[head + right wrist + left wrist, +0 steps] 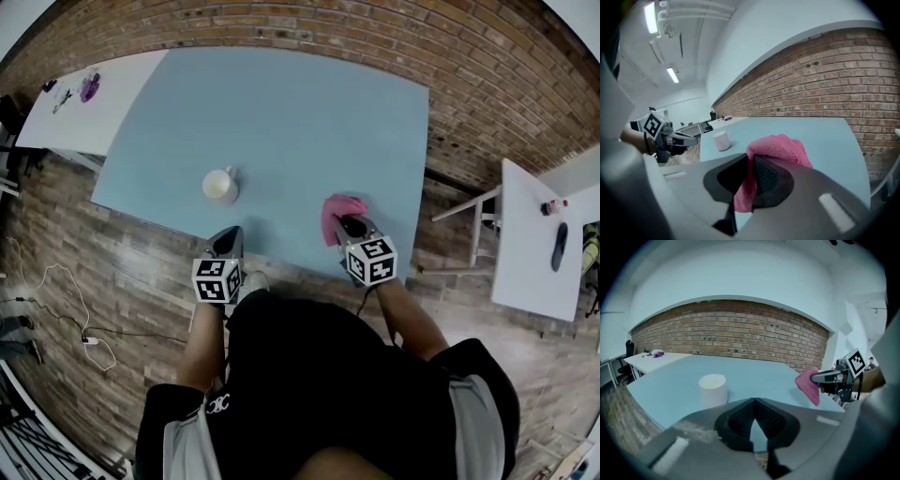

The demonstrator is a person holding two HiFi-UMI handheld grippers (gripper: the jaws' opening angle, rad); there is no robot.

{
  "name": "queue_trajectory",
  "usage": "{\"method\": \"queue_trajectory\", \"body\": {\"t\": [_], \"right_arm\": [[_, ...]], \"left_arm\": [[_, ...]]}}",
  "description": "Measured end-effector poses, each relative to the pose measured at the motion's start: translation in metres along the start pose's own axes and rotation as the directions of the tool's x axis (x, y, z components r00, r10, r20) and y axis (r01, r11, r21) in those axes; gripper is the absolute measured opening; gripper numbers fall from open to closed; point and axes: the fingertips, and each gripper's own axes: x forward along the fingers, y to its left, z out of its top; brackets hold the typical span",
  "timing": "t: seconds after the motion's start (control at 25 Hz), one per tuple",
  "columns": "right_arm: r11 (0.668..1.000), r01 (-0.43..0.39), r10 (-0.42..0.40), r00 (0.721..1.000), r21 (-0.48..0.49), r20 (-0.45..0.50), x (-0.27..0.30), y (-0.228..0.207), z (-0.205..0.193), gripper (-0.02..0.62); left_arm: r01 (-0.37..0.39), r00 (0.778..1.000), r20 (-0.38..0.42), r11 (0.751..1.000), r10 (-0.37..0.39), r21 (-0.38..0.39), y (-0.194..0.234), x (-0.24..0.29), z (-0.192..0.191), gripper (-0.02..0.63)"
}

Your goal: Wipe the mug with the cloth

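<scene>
A white mug (221, 185) stands upright on the light blue table (281, 112), near its front edge; it also shows in the left gripper view as the mug (713, 389) and small in the right gripper view as the mug (722, 140). My left gripper (228, 240) is shut and empty, just in front of the mug at the table's edge. My right gripper (349, 225) is shut on a pink cloth (339, 214), held over the table's front right part. The cloth (778, 151) bunches above the jaws and hangs below them.
A white side table (80, 98) with small items stands at the back left. Another white table (536, 244) with a dark object is at the right. A brick wall (309, 28) runs behind the blue table. Cables lie on the wooden floor (56, 309) at left.
</scene>
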Motion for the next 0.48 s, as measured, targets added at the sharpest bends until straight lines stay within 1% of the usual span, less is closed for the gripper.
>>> {"method": "queue_trajectory", "body": {"t": [0.12,0.28,0.48], "right_arm": [[1.0,-0.004,0.004,1.0,0.002,-0.003,-0.006,0.003,0.001,0.038],[1.0,0.008,-0.008,1.0,-0.023,-0.021,-0.01,0.005,0.002,0.037],[0.999,0.034,-0.034,0.999,0.01,-0.006,-0.012,0.009,0.005,0.035]], "left_arm": [[0.009,1.0,0.003,1.0,-0.009,-0.002,-0.007,-0.001,0.006,0.006],[0.041,0.999,0.016,0.999,-0.041,0.011,-0.013,0.001,0.018,0.006],[0.074,0.997,0.008,0.997,-0.074,0.028,-0.013,0.003,0.021,0.006]]}}
